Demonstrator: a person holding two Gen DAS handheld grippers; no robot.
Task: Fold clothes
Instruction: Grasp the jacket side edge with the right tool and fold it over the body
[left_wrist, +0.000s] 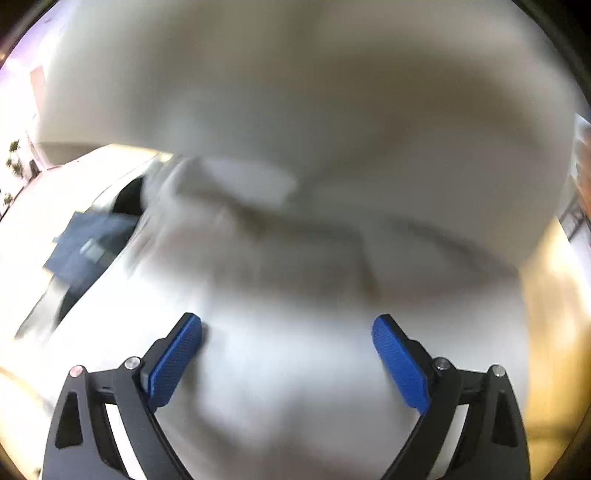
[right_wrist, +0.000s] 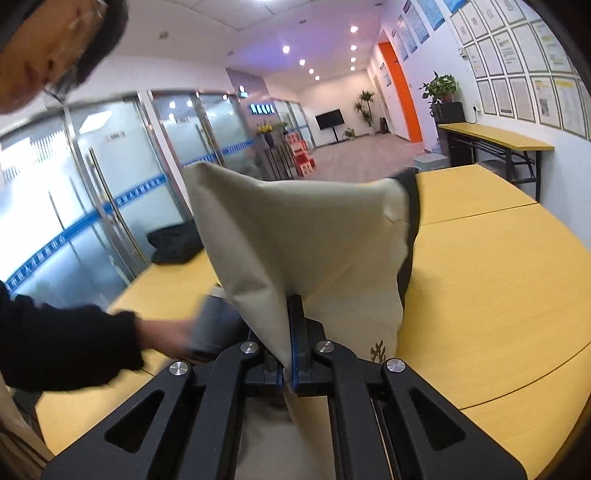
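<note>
A beige garment with a dark lining edge stands lifted off the yellow table, pinched between the blue pads of my right gripper, which is shut on a fold of it. In the left wrist view the same pale cloth fills the frame, badly blurred. My left gripper is open above the cloth, its blue pads wide apart with nothing clamped. A person's hand in a black sleeve holds the left gripper at the left.
A dark folded garment lies at the table's far left edge, near the glass partitions. A blue-grey garment shows at the left of the left wrist view. A second long table stands by the right wall.
</note>
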